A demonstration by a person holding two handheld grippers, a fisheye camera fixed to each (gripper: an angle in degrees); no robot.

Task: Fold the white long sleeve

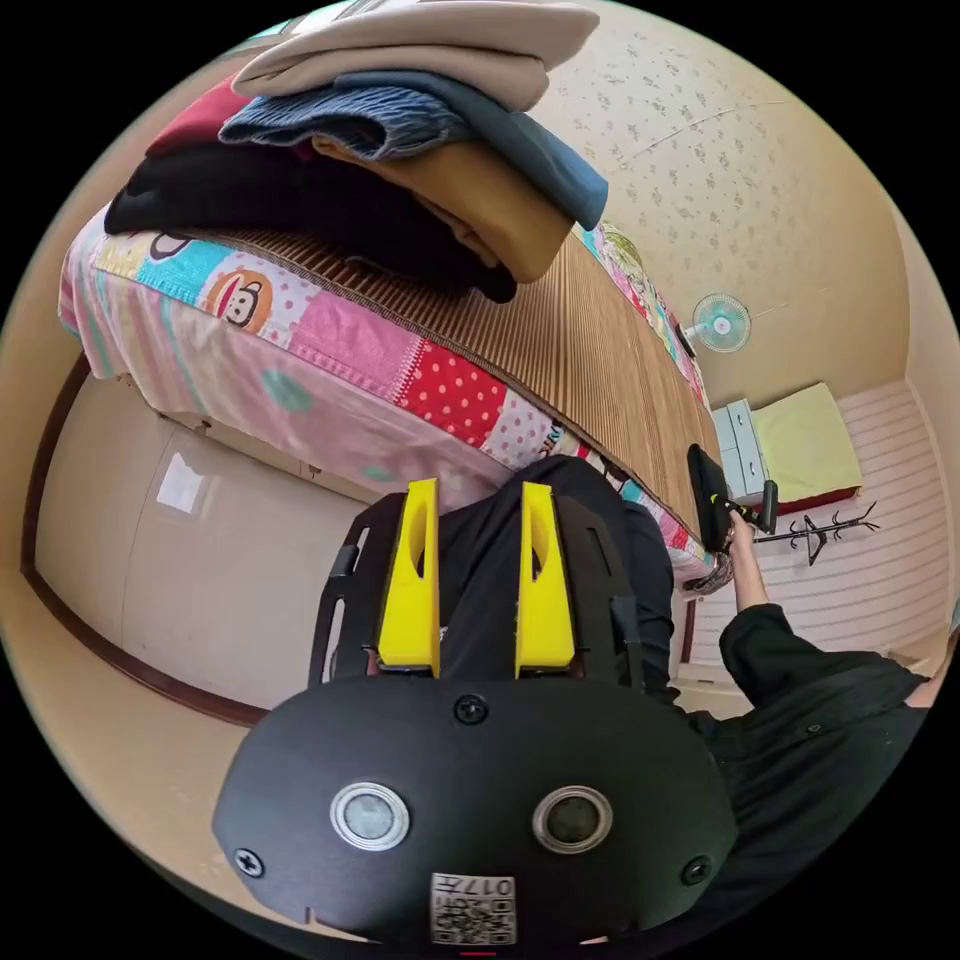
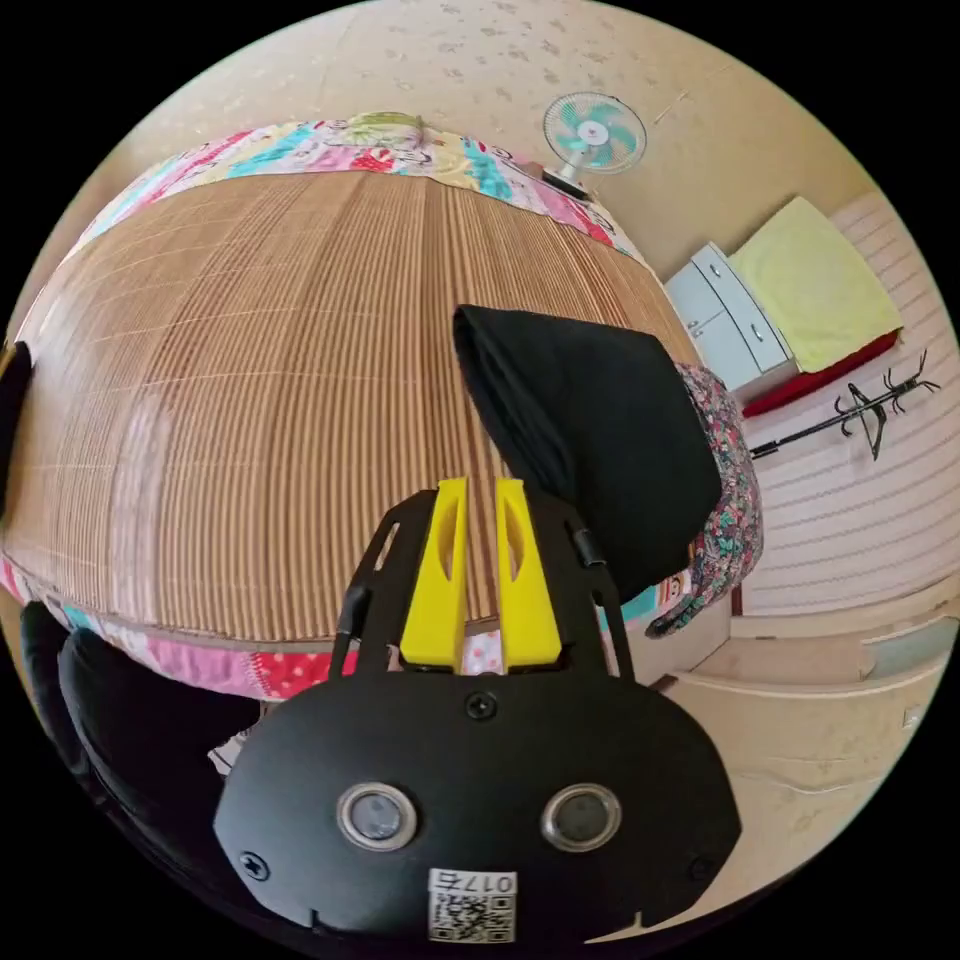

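Note:
A stack of folded clothes (image 1: 400, 170) sits on the corner of the bed, with an off-white folded garment (image 1: 420, 40) on top. My left gripper (image 1: 480, 492) hangs below the bed's edge, open, with nothing between its yellow jaws; the person's dark clothing lies behind it. A hand holds the right gripper (image 1: 722, 497) at the bed's side further along. In the right gripper view, my right gripper (image 2: 481, 490) hovers over the bamboo mat (image 2: 260, 400), its jaws almost together and holding nothing. A folded black garment (image 2: 600, 430) lies on the mat just beyond it.
The bed has a patchwork cover (image 1: 330, 350) under the mat. A fan (image 2: 592, 132), white drawers (image 2: 725, 315) with a yellow cloth (image 2: 815, 285), and a coat stand (image 2: 870, 405) stand past the bed. Pale floor (image 1: 190, 540) lies beside it.

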